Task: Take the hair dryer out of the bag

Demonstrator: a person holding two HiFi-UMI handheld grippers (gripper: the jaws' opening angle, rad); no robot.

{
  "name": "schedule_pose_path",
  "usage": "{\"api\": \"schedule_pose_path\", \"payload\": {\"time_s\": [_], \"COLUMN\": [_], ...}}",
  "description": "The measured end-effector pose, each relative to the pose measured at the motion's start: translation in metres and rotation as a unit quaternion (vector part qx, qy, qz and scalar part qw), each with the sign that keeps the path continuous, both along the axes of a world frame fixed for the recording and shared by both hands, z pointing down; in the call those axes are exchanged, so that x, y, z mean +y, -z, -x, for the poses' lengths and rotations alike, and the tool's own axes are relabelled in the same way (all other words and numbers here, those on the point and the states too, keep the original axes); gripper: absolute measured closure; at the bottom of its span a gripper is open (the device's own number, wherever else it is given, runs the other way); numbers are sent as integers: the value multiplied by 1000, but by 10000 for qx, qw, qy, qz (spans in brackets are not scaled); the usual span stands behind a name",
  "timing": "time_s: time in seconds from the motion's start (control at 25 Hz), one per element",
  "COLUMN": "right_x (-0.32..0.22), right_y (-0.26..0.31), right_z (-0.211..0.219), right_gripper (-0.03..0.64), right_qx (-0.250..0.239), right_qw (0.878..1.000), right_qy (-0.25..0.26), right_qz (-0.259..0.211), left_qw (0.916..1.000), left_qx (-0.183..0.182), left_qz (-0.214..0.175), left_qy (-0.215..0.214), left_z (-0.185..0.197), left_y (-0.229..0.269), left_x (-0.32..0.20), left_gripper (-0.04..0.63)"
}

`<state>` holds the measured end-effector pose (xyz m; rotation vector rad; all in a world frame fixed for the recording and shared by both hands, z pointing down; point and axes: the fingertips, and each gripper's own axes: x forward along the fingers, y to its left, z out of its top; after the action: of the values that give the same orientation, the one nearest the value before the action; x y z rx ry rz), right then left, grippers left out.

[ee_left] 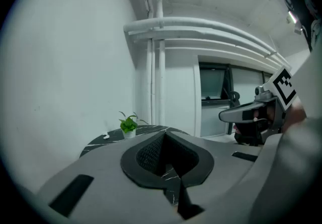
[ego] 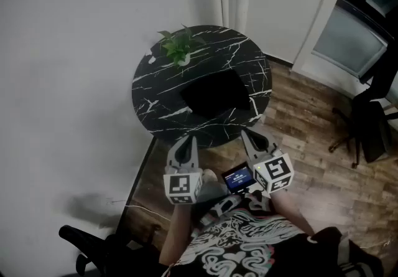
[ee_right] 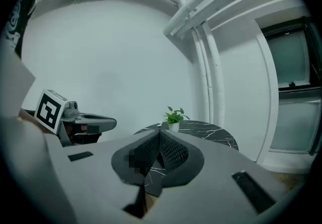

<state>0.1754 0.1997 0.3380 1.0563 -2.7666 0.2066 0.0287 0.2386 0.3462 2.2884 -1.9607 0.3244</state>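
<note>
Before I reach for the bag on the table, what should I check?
1. Black bag lies on the round marble table: ok.
2. Left gripper open for a grasp: not ok, shut and empty.
3. Right gripper open for a grasp: not ok, shut and empty.
4. Potted plant apart from the bag: ok.
5. Hair dryer inside the bag: cannot tell.

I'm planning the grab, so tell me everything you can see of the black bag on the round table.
The black bag lies flat on the round, black marble-patterned table, on the side nearer the person and a little to the right. It shows as a matte, roughly square dark shape. No zip, handle or opening can be made out, and nothing shows of its contents. Only the tabletop touches it; the potted plant stands apart near the far edge.
</note>
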Motion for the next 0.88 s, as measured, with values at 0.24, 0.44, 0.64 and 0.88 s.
{"api": "schedule_pose_path", "payload": {"time_s": [0.24, 0.44, 0.64, 0.88], "right_x": [-4, -7, -15, -25], "right_y": [2, 4, 0, -4], "right_z": [-1, -6, -15, -15], "right_gripper": [598, 598, 598, 598], "right_qx": [28, -189, -223, -127], "right_qw": [9999, 9998, 9997, 9999], "right_qy": [38, 14, -38, -49], "right_qz": [-95, -50, 52, 17], "left_qw": [10000, 9989, 9989, 9991], "left_qx": [-30, 427, 454, 39], "left_qz": [-17, -81, 130, 340], "left_qy": [46, -186, 71, 249], "left_z": [0, -10, 2, 9], "left_y": [2, 10, 4, -8], "left_x": [-6, -4, -11, -17], "left_gripper": [580, 580, 580, 580]}}
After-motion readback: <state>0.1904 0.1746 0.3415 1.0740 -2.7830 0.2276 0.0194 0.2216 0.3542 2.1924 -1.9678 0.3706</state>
